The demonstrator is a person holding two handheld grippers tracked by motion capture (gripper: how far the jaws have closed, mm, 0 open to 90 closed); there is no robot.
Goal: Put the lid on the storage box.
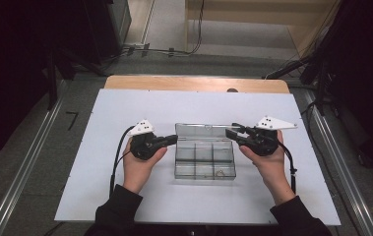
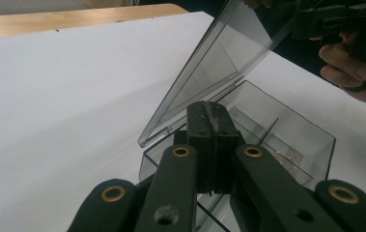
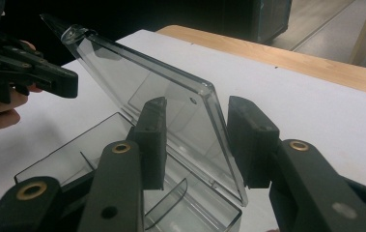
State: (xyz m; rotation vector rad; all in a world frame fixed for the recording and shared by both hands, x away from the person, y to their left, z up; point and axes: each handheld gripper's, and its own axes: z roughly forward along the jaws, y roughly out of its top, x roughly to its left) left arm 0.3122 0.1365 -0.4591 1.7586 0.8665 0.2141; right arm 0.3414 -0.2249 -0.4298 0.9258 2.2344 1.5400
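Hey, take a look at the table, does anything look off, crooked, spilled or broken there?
Nothing looks spilled or broken. The clear plastic compartment box sits square on the white table, its lid tilted half open, between the right gripper's open jaws. The left gripper is shut at the box's edge. A small item lies in one front compartment.

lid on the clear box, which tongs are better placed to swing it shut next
Right. The right tongs already straddle the raised lid edge, jaws apart. The left tongs are shut at the box end wall, beside the hinge.

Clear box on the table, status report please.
Left gripper shut, empty, at the box's left end. Right gripper open, jaws astride the raised lid. Nothing in the way.
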